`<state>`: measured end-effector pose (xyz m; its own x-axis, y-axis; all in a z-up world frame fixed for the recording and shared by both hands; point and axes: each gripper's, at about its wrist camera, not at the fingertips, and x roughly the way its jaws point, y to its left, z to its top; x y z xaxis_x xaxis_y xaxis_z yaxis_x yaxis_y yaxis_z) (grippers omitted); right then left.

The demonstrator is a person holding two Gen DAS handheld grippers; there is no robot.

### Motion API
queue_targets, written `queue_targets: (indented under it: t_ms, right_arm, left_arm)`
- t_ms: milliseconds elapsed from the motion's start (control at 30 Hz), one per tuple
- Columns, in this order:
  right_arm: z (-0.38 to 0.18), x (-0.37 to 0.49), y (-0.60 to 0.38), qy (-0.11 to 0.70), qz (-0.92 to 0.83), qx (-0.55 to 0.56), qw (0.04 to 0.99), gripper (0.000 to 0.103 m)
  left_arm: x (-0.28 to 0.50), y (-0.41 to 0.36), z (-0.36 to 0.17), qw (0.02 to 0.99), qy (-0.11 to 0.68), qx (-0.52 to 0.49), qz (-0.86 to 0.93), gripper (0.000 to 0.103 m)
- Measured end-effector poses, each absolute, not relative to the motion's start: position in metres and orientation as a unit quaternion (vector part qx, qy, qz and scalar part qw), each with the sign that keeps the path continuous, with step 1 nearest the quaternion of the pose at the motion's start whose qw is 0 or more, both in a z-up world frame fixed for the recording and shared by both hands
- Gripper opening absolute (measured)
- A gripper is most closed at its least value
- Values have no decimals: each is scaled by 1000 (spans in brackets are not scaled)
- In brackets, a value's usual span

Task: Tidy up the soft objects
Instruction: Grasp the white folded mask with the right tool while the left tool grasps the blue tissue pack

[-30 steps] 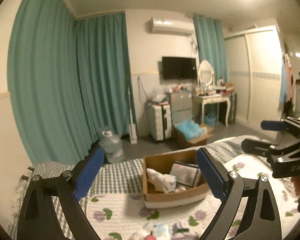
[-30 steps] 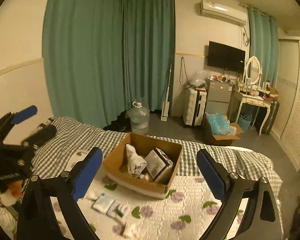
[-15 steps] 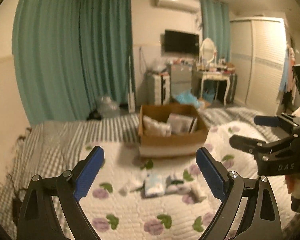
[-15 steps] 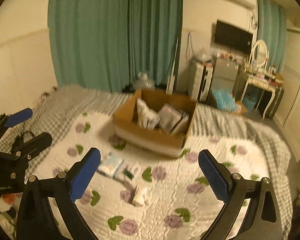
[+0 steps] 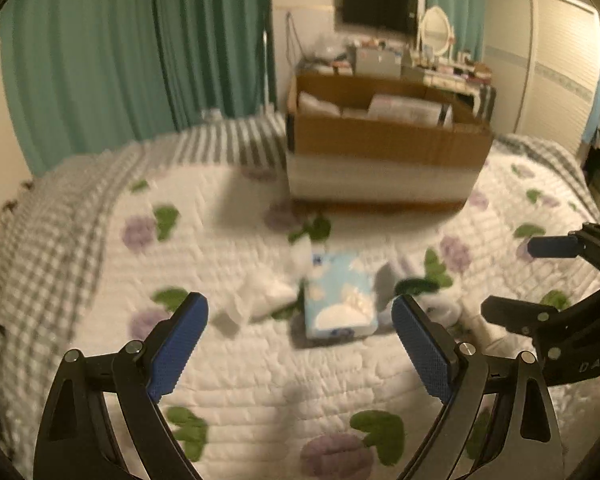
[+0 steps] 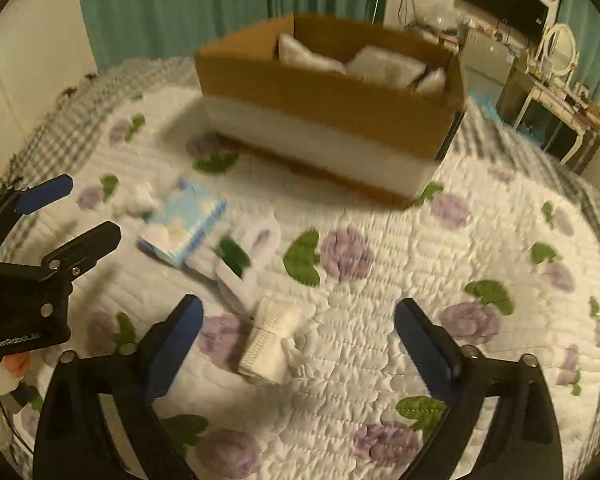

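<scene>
A light blue tissue pack [image 5: 338,298] lies on the flowered quilt, just ahead of my open, empty left gripper [image 5: 299,342]; it also shows in the right wrist view [image 6: 184,224]. A crumpled white piece [image 5: 266,294] lies left of it. My right gripper [image 6: 298,340] is open and empty, low over a folded white cloth [image 6: 270,340]. White packets with a green mark [image 6: 244,256] lie between cloth and pack. A cardboard box [image 6: 332,92] with white soft items inside stands behind them. The right gripper also shows in the left wrist view [image 5: 528,280].
The quilt [image 6: 440,320] lies over a checked blanket [image 5: 40,220] on a bed. Green curtains [image 5: 140,40], a TV [image 5: 378,6] and a dressing table [image 6: 556,96] stand beyond the bed. My left gripper [image 6: 60,212] is at the left of the right wrist view.
Both grippers have come down and forward towards the quilt; the loose items and the box now look much nearer. Both stay open and empty.
</scene>
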<state>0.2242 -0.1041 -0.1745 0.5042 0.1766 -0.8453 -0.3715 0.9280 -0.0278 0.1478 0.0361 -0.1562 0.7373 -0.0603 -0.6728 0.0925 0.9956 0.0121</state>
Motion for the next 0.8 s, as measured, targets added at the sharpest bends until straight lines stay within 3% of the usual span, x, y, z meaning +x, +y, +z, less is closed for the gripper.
queue_targets:
  t_ms: [133,200,267,567,633,767,800]
  right_arm:
    - [-200,236,-109,519,171,-92,832,67]
    - [-210,239,-109,541,188,-83,815,51]
    - [-214,240,-107,550,202,-79,807,28]
    - [-187,241,-119,515,192,-90,831,28]
    - [-185,242,-126,515,187,-83,833,28]
    - [-184,245,-129,514,182,-80,834,28]
    - [-183,245,-129,515,183,-82,834,28]
  left_arm:
    - [157,30,-176,922,381,25,-55,94]
    - [158,28,-184,919,390,28,-60,94]
    - [160,28,-190,915,398,33,-60,94]
    - [173,37,-200,906,420,32,-46,92]
    - [175,33,-201,905,420,35,-53,83]
    - [180,23,-203,902,424,36,-71,80]
    - [184,22,-204,902,424,35,-72,72]
